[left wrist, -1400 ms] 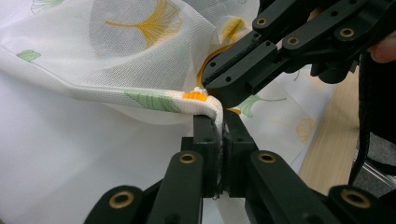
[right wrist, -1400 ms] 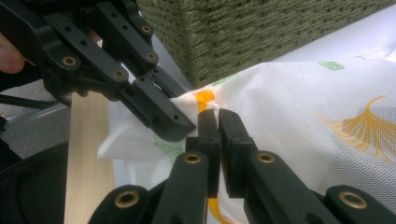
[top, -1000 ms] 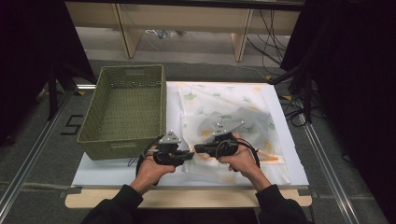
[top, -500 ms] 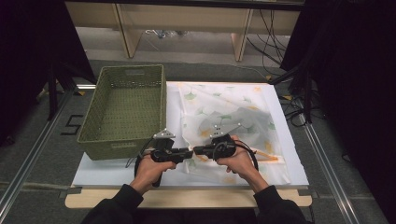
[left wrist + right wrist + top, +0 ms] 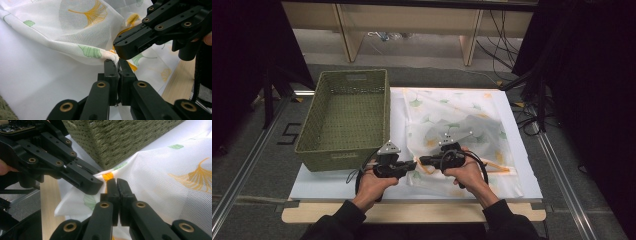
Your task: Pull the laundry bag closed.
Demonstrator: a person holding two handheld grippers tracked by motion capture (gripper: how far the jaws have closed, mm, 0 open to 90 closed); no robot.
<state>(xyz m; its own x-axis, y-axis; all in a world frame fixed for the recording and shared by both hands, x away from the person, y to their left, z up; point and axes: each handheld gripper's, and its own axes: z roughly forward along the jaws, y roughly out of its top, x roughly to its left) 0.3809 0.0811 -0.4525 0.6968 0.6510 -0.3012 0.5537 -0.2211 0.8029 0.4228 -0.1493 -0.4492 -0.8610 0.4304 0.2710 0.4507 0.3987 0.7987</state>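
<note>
Sheer leaf-printed cloth (image 5: 462, 125) pinched at its near-left edge by two handheld grippers

The cloth lies spread on the white surface (image 5: 327, 182), right of a green woven basket (image 5: 344, 117). The left gripper (image 5: 414, 164) and right gripper (image 5: 421, 161) meet tip to tip, each with fingers (image 5: 111, 68) pressed together on the raised cloth edge

Lab recording bay: black curtains (image 5: 242, 60), floor rails (image 5: 242, 170), loose cables (image 5: 502, 40).

Black "5" marked on floor (image 5: 289, 134) left of table
</note>
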